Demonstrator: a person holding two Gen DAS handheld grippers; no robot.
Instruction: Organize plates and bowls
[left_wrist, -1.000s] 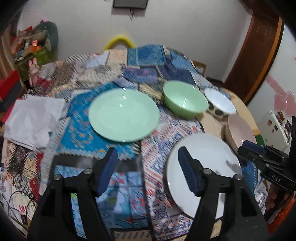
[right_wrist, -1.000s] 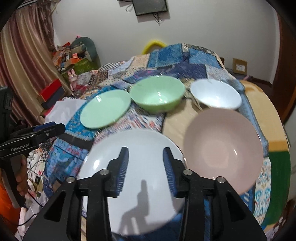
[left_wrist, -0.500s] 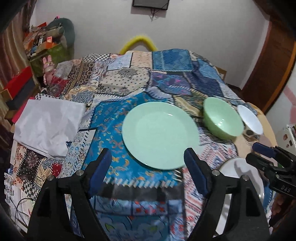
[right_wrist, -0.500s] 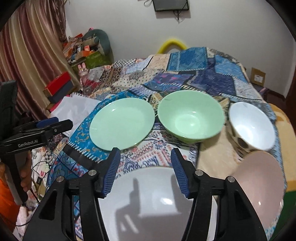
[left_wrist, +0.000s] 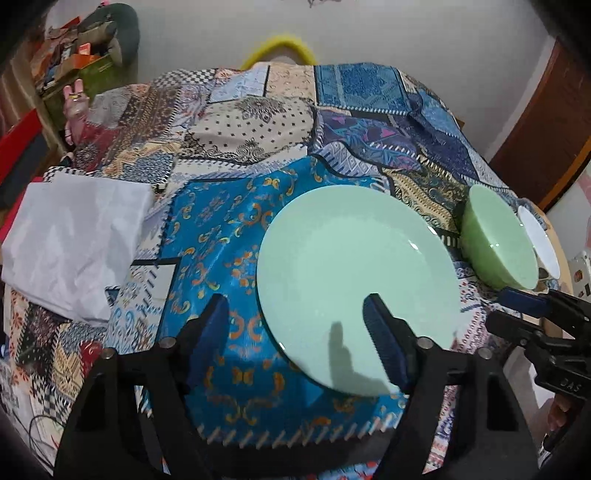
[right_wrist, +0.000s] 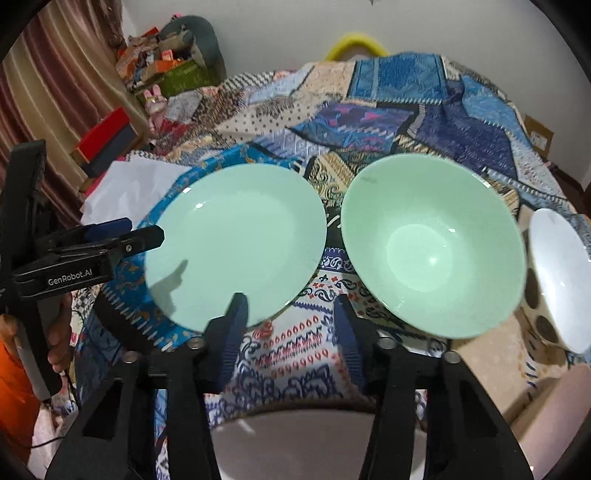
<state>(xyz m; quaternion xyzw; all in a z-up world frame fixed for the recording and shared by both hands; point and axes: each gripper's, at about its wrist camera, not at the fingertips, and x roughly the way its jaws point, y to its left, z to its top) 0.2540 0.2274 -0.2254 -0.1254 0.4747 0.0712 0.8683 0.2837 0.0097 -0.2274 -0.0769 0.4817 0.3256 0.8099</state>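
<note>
A mint green plate (left_wrist: 354, 284) lies on the patchwork cloth, also in the right wrist view (right_wrist: 236, 243). My left gripper (left_wrist: 295, 328) is open and empty, its jaws straddling the plate's near left edge. A green bowl (right_wrist: 432, 243) stands right of the plate, seen small in the left wrist view (left_wrist: 495, 240). A white bowl with dark spots (right_wrist: 557, 280) stands further right. My right gripper (right_wrist: 291, 325) is open and empty, low between plate and green bowl. A white plate (right_wrist: 317, 443) lies under it.
White paper (left_wrist: 70, 240) lies at the table's left edge. A pink bowl's rim (right_wrist: 554, 406) shows at lower right. Boxes and clutter (right_wrist: 162, 70) stand by the far wall. A yellow chair back (left_wrist: 280, 44) is behind the table.
Both grippers have moved forward and lower toward the dishes. The left one has closed in on the green plate; the right one has passed over the white plate toward the green bowl.
</note>
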